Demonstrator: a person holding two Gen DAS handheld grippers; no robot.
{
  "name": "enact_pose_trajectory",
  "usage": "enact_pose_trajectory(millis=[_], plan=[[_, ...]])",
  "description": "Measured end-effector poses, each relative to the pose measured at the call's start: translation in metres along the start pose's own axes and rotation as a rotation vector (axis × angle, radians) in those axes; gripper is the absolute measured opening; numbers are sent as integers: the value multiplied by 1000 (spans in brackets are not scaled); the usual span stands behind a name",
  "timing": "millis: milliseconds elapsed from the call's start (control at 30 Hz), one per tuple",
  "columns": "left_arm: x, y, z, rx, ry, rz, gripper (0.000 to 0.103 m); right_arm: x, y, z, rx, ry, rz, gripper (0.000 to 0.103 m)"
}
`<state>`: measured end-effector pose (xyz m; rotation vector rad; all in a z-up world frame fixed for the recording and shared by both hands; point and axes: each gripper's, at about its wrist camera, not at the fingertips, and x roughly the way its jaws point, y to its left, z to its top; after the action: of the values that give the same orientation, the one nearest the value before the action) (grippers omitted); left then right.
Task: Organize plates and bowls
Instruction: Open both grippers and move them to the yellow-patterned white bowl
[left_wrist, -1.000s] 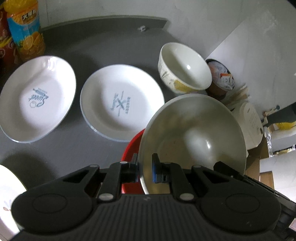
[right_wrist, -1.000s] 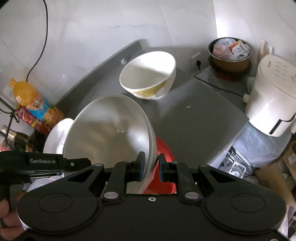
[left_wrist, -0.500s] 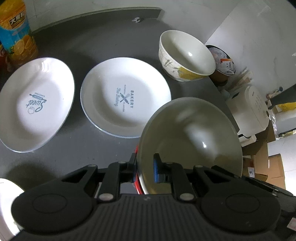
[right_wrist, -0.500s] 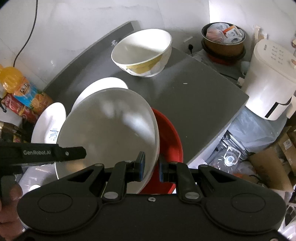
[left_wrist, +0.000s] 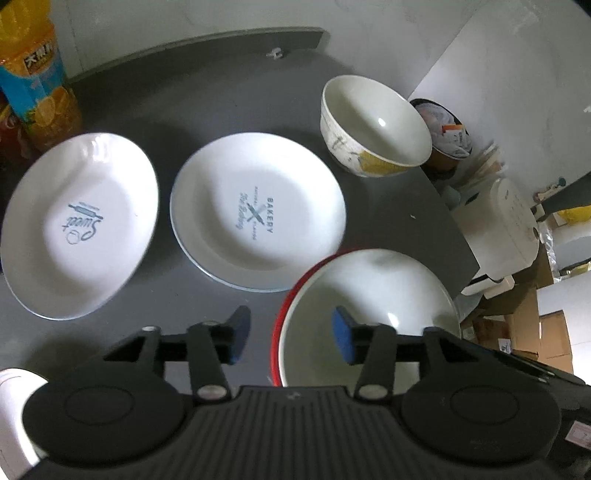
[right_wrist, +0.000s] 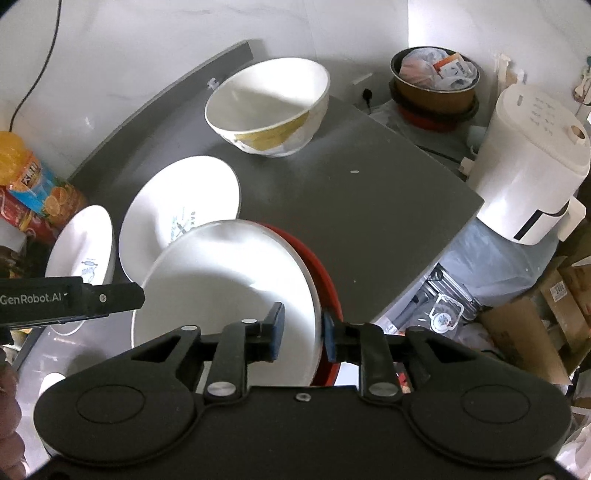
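Observation:
A plain white bowl (left_wrist: 369, 306) (right_wrist: 221, 280) sits nested inside a red bowl (left_wrist: 279, 325) (right_wrist: 327, 280) at the near right corner of the grey table (left_wrist: 184, 110). My left gripper (left_wrist: 290, 336) is open, one finger outside the rim and the other inside the bowl, touching neither. My right gripper (right_wrist: 303, 336) is shut on the white bowl's right rim. Farther back lie a "Bakery" plate (left_wrist: 255, 214) (right_wrist: 177, 206), a "Sweet" plate (left_wrist: 81, 221) (right_wrist: 81, 251) and a patterned deep bowl (left_wrist: 373, 125) (right_wrist: 266, 103).
An orange juice bottle (left_wrist: 37, 81) (right_wrist: 26, 173) stands at the back left. Off the table's right edge are a white appliance (left_wrist: 506, 229) (right_wrist: 532, 177), a brown pot of rubbish (right_wrist: 436, 81) and cardboard boxes (right_wrist: 535, 332). A white dish edge (left_wrist: 14, 406) shows at near left.
The white bowl, held tilted above the red bowl by both grippers, has come down level into it. My left gripper has opened and let go of the rim.

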<state>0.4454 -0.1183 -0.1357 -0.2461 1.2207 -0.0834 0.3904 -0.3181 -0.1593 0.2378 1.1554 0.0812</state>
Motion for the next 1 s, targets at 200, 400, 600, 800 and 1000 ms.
enact_pose_trajectory(millis=[200,400,600,800,1000], plan=[[-9,5,1,-10,-24,34,64,-18,0,2,-15,-49,-8,49],[-15,9,1,-28,-42,36,68,-29,-7,8,8,-85,44,49],[-17,8,3,-40,-52,39,71,-31,-19,14,48,-81,88,50],[-13,4,7,-53,-57,36,73,-26,-29,23,63,-79,97,54],[-5,-3,16,-80,-61,46,73,-18,-34,34,64,-80,124,56]])
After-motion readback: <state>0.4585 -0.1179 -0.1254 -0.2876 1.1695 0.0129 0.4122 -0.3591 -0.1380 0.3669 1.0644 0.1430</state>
